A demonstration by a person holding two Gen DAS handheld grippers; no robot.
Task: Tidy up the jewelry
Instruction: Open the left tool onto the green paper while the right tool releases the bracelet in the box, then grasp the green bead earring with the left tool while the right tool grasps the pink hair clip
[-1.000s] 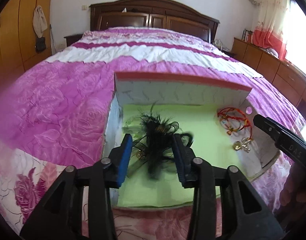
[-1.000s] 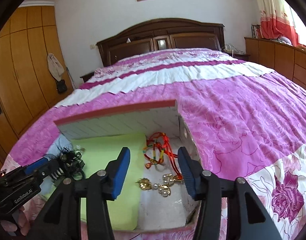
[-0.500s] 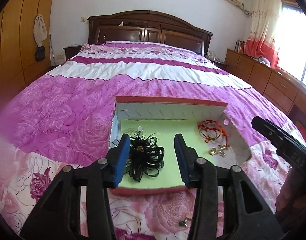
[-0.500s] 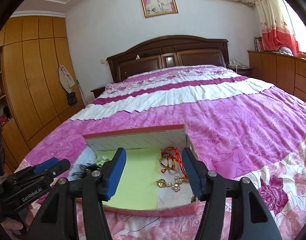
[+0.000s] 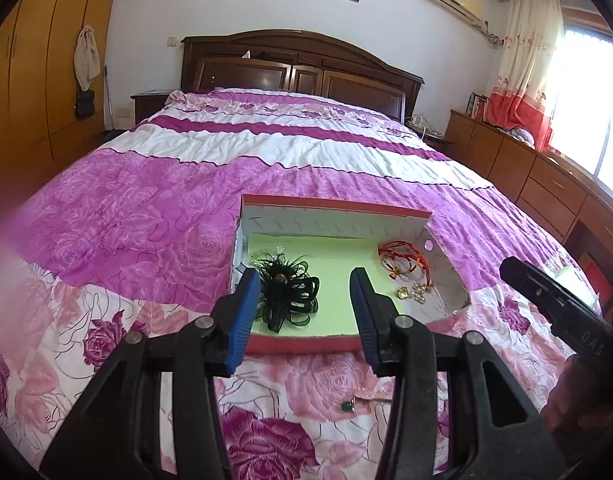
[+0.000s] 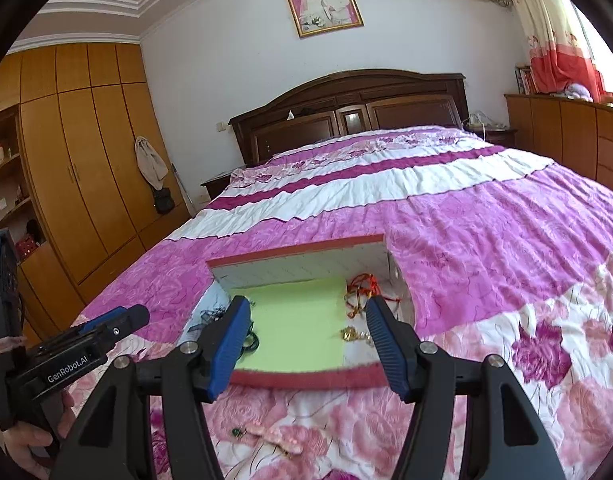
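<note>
Jewelry box [image 5: 338, 342] on the pink floral bed [image 5: 154, 208], black feather hair clip [image 5: 288, 298] and red cord bracelets [image 5: 402, 258] inside, left hand-held gripper [image 5: 305, 312] open and empty, right hand-held gripper [image 6: 306, 340] likewise, green gem [image 5: 347, 405] on bedspread.

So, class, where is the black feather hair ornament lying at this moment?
In the left wrist view, the black feather hair ornament lies on the green liner in the left part of the open box, across from the red cords at its right end.
</note>
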